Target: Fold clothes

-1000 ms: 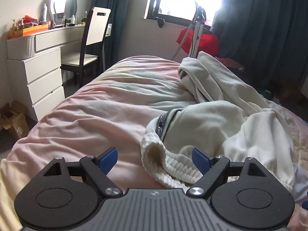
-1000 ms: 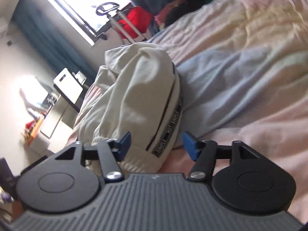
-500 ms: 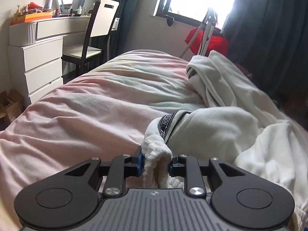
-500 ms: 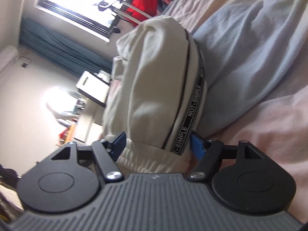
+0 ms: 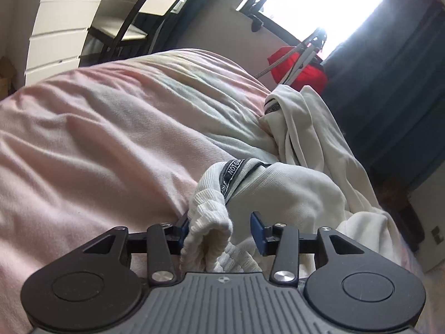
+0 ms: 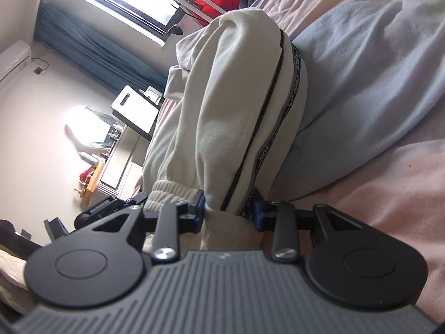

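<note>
A cream garment with a black lettered stripe lies bunched on the pink bed, seen in the left wrist view point(image 5: 292, 189) and the right wrist view point(image 6: 228, 105). Its ribbed cuff point(image 5: 208, 217) sits between the blue pads of my left gripper point(image 5: 219, 228), whose jaws stand apart with a gap on the right side. My right gripper point(image 6: 229, 211) has its jaws closed onto the striped hem point(image 6: 239, 200) of the garment. The left gripper's black body shows behind the hem in the right wrist view point(image 6: 111, 208).
The pink and pale-blue bedspread point(image 5: 97, 139) covers the bed. A white dresser point(image 5: 61, 33) and a chair point(image 5: 139, 8) stand at the left. A red item and a stand point(image 5: 300, 66) sit under the window, by dark curtains point(image 5: 389, 83).
My left gripper had closed on the ribbed cuff and has now opened partly and tilted. My right gripper has closed from wide open onto the striped hem.
</note>
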Demonstrator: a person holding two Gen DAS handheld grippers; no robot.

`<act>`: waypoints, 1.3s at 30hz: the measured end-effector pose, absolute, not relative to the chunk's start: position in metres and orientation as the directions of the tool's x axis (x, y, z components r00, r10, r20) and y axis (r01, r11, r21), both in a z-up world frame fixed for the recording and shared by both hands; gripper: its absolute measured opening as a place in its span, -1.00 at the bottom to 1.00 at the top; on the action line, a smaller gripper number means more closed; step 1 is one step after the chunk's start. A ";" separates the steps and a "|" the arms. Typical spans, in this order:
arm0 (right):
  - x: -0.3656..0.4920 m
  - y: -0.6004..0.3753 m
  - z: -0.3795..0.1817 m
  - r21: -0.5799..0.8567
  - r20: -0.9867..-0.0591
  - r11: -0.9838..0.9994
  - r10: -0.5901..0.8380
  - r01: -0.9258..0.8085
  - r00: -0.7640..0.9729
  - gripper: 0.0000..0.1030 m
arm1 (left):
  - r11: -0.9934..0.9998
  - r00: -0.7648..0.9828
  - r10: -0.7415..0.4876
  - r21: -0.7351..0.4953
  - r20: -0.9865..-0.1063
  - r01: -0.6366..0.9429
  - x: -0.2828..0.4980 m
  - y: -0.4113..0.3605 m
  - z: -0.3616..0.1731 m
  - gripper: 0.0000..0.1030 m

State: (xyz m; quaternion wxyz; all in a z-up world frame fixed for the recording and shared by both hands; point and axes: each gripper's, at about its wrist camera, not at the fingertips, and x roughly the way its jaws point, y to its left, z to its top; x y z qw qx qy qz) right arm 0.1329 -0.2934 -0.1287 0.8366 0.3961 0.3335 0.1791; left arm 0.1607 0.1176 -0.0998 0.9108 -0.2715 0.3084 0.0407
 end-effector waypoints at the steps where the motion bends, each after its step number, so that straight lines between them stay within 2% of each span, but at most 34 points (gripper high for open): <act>1: 0.129 -0.295 -0.127 0.788 -0.408 0.615 0.562 -0.033 0.720 -0.36 | 0.865 0.806 -0.081 -0.443 -0.586 -0.235 0.161 0.115 -0.097 -0.60; 3: 0.121 -0.295 -0.124 0.804 -0.388 0.595 0.561 -0.029 0.731 -0.39 | 0.861 0.807 -0.073 -0.445 -0.586 -0.246 0.161 0.121 -0.090 -0.70; 6: 0.107 -0.288 -0.115 0.795 -0.374 0.604 0.568 -0.063 0.734 -0.41 | 0.819 0.822 -0.097 -0.514 -0.562 -0.255 0.163 0.138 -0.072 -0.73; 11: 0.101 -0.248 -0.100 0.835 -0.303 0.535 0.646 -0.132 0.700 -0.42 | 0.777 0.894 -0.036 -0.575 -0.447 -0.256 0.166 0.169 -0.008 -0.73; 16: 0.113 -0.166 -0.092 0.897 -0.181 0.390 0.753 -0.207 0.633 -0.42 | 0.841 0.903 0.082 -0.457 -0.421 -0.290 0.196 0.223 0.057 -0.73; 19: 0.127 -0.091 -0.096 0.913 -0.132 0.316 0.828 -0.259 0.544 -0.42 | 0.873 0.865 0.189 -0.324 -0.466 -0.365 0.227 0.270 0.076 -0.73; 25: 0.171 0.043 -0.128 0.912 -0.185 0.301 0.908 -0.277 0.377 -0.41 | 0.844 0.752 0.350 -0.159 -0.559 -0.511 0.297 0.356 0.043 -0.72; 29: 0.190 0.083 -0.145 0.858 -0.272 0.389 0.898 -0.335 0.347 -0.37 | 0.826 0.697 0.358 -0.137 -0.621 -0.546 0.336 0.386 -0.007 -0.69; 32: 0.191 0.087 -0.141 0.819 -0.284 0.410 0.898 -0.401 0.337 -0.31 | 0.829 0.645 0.380 -0.066 -0.663 -0.556 0.354 0.388 -0.041 -0.61; 35: 0.188 0.086 -0.133 0.785 -0.290 0.420 0.899 -0.456 0.329 -0.17 | 0.843 0.629 0.398 -0.005 -0.668 -0.539 0.358 0.382 -0.056 -0.45; 36: 0.185 0.086 -0.130 0.769 -0.297 0.422 0.901 -0.479 0.317 -0.09 | 0.845 0.631 0.400 0.002 -0.665 -0.534 0.356 0.379 -0.057 -0.32; 38: 0.179 0.087 -0.122 0.735 -0.314 0.424 0.905 -0.529 0.288 0.28 | 0.853 0.637 0.402 0.014 -0.658 -0.522 0.350 0.374 -0.054 -0.07; 39: 0.173 0.087 -0.117 0.721 -0.321 0.427 0.904 -0.546 0.283 0.62 | 0.859 0.647 0.398 0.017 -0.650 -0.512 0.345 0.371 -0.049 0.15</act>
